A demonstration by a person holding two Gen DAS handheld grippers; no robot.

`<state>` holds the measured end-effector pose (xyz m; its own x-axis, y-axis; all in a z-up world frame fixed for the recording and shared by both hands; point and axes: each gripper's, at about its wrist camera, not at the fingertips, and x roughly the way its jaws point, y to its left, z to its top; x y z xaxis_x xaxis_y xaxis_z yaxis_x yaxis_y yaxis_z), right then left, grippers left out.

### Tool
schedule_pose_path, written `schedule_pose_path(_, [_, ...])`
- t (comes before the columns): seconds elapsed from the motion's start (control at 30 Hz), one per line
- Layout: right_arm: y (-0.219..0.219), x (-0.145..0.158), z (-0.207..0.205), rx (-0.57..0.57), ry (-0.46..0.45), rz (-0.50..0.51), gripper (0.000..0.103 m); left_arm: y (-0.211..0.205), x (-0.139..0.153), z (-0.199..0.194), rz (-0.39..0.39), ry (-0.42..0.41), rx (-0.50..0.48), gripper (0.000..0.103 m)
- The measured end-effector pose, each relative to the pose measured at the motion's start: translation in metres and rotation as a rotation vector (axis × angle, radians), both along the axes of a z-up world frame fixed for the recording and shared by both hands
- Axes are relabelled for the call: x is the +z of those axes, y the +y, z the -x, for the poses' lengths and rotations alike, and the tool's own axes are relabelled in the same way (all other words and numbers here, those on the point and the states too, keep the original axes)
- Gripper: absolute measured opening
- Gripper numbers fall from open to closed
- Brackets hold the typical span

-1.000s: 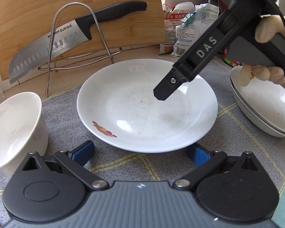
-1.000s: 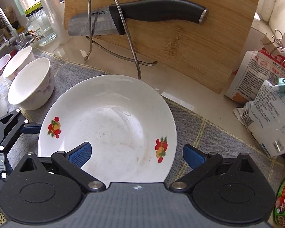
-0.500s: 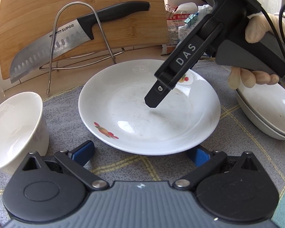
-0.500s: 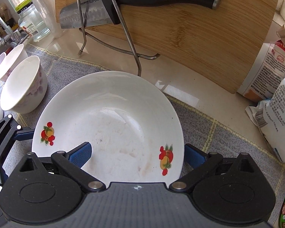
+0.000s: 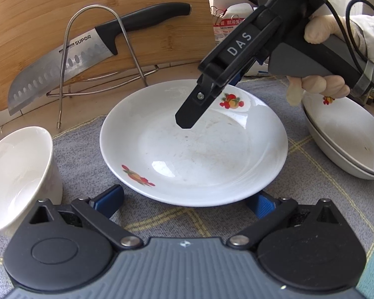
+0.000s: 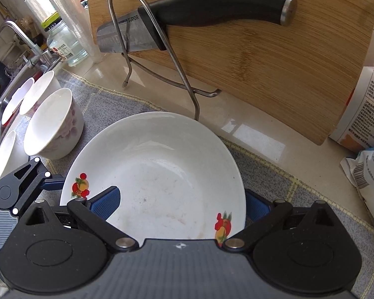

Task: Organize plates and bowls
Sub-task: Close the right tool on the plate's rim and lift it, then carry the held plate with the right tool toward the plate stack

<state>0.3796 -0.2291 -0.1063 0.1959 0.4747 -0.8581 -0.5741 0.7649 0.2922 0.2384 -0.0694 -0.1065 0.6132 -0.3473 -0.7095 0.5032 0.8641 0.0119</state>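
Lying on the grey checked cloth (image 5: 69, 147), the white fruit-printed plate (image 5: 194, 149) sits between the spread left gripper (image 5: 187, 200); a "DAS"-marked right gripper (image 5: 187, 119) hangs over it, near a "SUPOR" steel knife (image 5: 69, 62).

From the right wrist, the right gripper's spread jaws straddle the plate's right rim, white bowls (image 6: 52, 124) far left.

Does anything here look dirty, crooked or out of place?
The fruit-patterned plate has faint brownish smears and specks across its middle, so it looks unwashed. The kitchen knife rests slanted in the wire rack against the cutting board. Nothing looks spilled or broken.
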Motion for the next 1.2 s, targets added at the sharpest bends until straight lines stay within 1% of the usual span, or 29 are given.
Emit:
schedule_pose_path(0.2, [-0.003, 0.001, -0.005, 0.033, 0.03, -0.036, 0.103, 0.0, 0.001, 0.002, 0.0, -0.012, -0.023, 0.102])
schedule_pose_path(0.57, [-0.016, -0.001, -0.019, -0.009, 0.144, -0.144, 0.103, -0.003, 0.0, 0.001, 0.004, -0.023, -0.044, 0.101])
schedule_pose_path(0.87, [-0.012, 0.001, -0.019, 0.009, 0.146, -0.132, 0.103, -0.004, 0.0, 0.001, 0.005, -0.03, -0.058, 0.101])
schedule_pose_path(1.2, [-0.006, 0.001, -0.022, 0.023, 0.122, -0.108, 0.103, -0.006, -0.002, 0.001, 0.016, -0.031, -0.052, 0.101])
